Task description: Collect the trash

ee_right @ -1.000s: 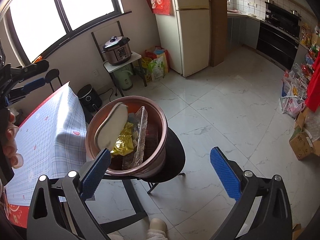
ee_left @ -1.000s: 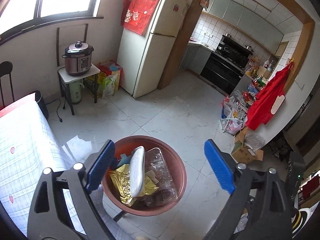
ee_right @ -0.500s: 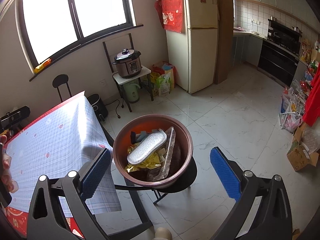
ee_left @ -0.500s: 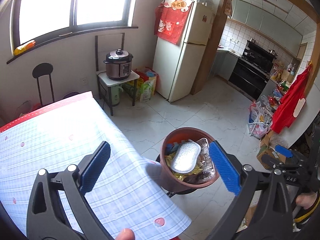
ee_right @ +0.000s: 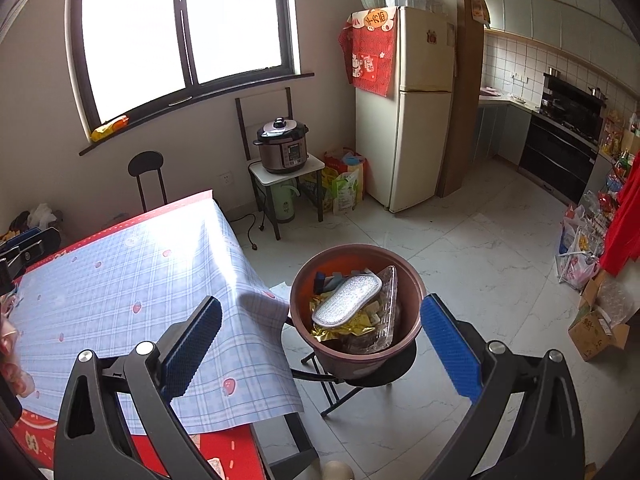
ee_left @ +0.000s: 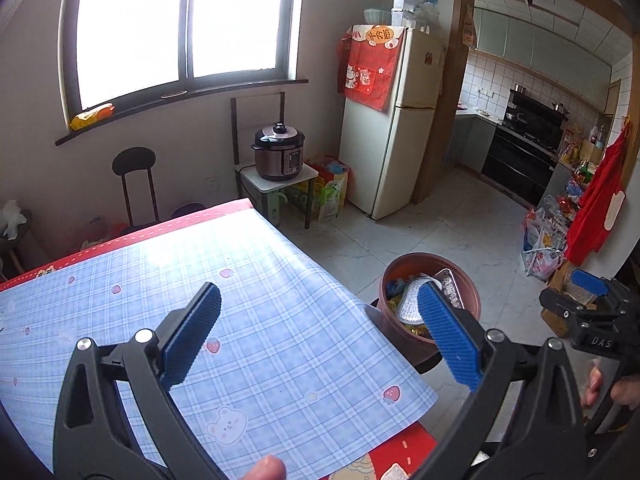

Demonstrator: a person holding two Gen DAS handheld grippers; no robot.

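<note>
A brown round bin [ee_right: 356, 354] stands on a black stool beside the table's corner. It holds a white oval insole [ee_right: 345, 299], yellow wrappers [ee_right: 352, 322] and a clear plastic tray [ee_right: 387, 312]. The same bin [ee_left: 472, 300] shows in the left wrist view, partly behind a blue finger. My left gripper [ee_left: 318, 338] hovers open over the blue checked tablecloth [ee_left: 256, 312], nothing between its fingers. My right gripper [ee_right: 320, 350] is open too, held above the tablecloth's [ee_right: 120, 280] corner and the bin, and it appears again at far right [ee_left: 592, 292].
A fridge [ee_right: 404, 108] stands by the far wall, with a pressure cooker [ee_right: 282, 150] on a small table and bags beside it. A black chair [ee_left: 134, 184] sits behind the table. A cardboard box [ee_right: 596, 330] and bags line the right wall. Pale tiled floor lies between.
Both grippers have pulled up and back from the bin. The left view swung left over the tablecloth, so the bin now lies lower right and smaller. Both stayed open.
</note>
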